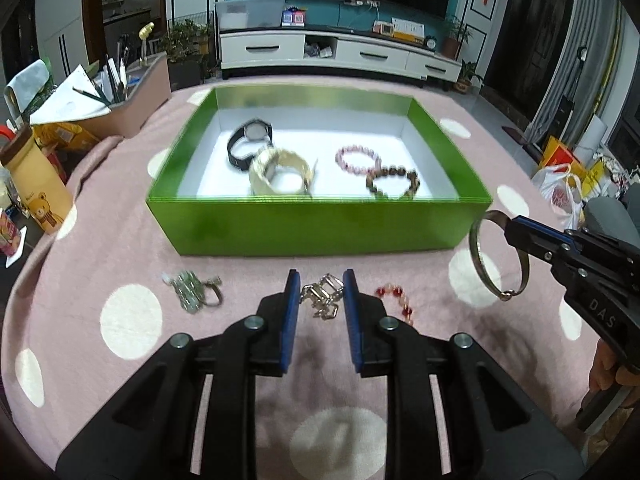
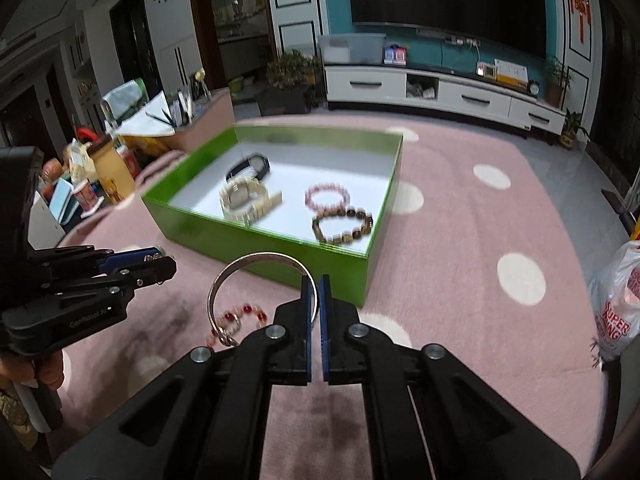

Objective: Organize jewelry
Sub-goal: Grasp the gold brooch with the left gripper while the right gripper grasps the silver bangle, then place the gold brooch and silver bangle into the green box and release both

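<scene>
Right wrist view: our right tongs point(image 2: 319, 300) clamp a bangle point(image 2: 256, 292) above the table point(image 2: 460, 320), the green box point(image 2: 280, 256) at twelve o'clock. Our left tongs point(image 1: 320, 292) pinch a silver chain point(image 1: 323, 296). Next, we judge, both go over the box wall.

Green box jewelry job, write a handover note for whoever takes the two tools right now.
Right tool: shut on the metal bangle, held in the air in front of the green box.
Left tool: shut on the silver chain piece.
Done, in the box: black watch, cream watch, pink bead bracelet, brown bead bracelet.
Left: box the bangle and the chain piece, then the red bead bracelet and the pale green piece, both on the pink spotted cloth.
</scene>
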`<state>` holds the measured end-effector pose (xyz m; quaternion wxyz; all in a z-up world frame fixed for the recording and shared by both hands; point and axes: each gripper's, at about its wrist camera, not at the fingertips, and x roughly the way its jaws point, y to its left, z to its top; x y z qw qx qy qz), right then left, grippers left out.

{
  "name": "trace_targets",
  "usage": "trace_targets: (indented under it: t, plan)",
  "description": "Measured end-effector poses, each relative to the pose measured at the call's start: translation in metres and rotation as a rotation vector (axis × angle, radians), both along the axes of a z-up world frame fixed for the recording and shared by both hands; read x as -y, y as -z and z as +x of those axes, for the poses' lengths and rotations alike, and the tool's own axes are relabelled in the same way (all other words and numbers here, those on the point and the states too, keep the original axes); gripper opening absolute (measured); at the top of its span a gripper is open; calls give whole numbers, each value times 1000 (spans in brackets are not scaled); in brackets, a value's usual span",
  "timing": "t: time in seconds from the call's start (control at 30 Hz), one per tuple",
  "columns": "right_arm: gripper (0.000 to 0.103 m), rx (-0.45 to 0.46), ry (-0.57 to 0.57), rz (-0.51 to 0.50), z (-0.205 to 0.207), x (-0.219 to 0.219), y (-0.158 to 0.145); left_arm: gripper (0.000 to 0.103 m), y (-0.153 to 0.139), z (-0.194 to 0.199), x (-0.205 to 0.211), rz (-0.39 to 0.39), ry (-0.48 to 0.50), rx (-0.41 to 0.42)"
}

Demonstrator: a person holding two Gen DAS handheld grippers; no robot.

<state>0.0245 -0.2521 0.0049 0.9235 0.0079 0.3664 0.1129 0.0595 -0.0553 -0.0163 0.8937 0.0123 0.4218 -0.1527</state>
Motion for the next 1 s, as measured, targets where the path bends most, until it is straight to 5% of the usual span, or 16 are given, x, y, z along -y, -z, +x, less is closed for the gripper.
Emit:
trace_targets:
  t: [0.47,1.0]
  plan:
    - [3,82,22,-60,60,4,-31,21,-53,74,-1,7,-22,76]
    - [3,-43,59,-105,146,-7,2,21,-17,159,43,78,-10,-3]
